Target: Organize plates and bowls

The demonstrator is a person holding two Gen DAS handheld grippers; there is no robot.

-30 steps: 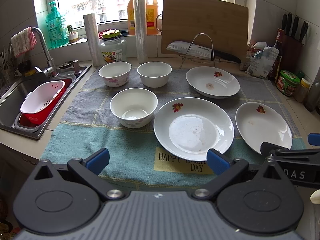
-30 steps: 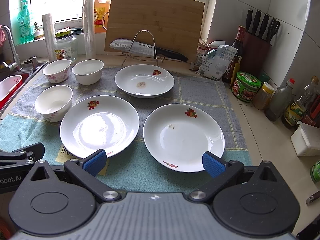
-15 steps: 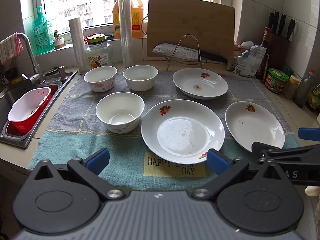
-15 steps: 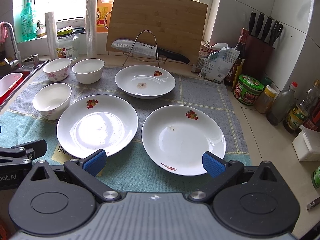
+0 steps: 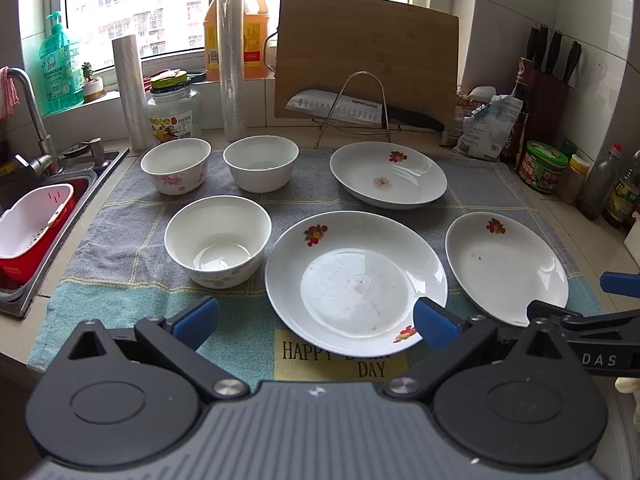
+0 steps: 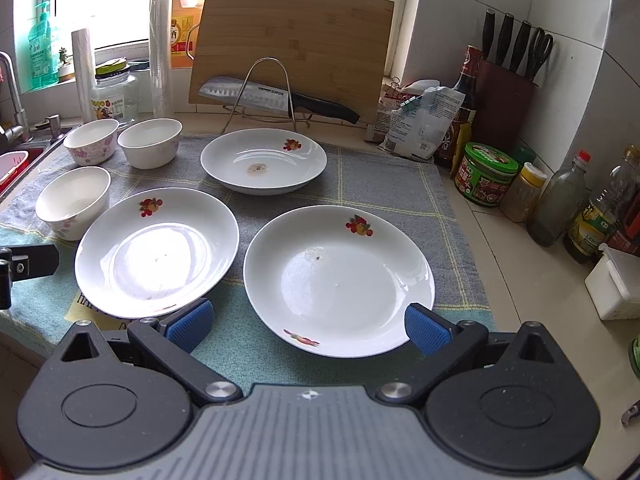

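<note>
Plates white with fruit motifs; bowls white, unstacked.

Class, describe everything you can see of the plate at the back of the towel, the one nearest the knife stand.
The back plate is a shallow, round, glossy white dish that looks ceramic, with a small red-and-yellow fruit motif on its far inner rim. A brownish stain marks its centre. It sits flat and upright on the grey checked towel, in front of the wire knife stand, apart from the other plates and bowls. Neither gripper touches it.
</note>
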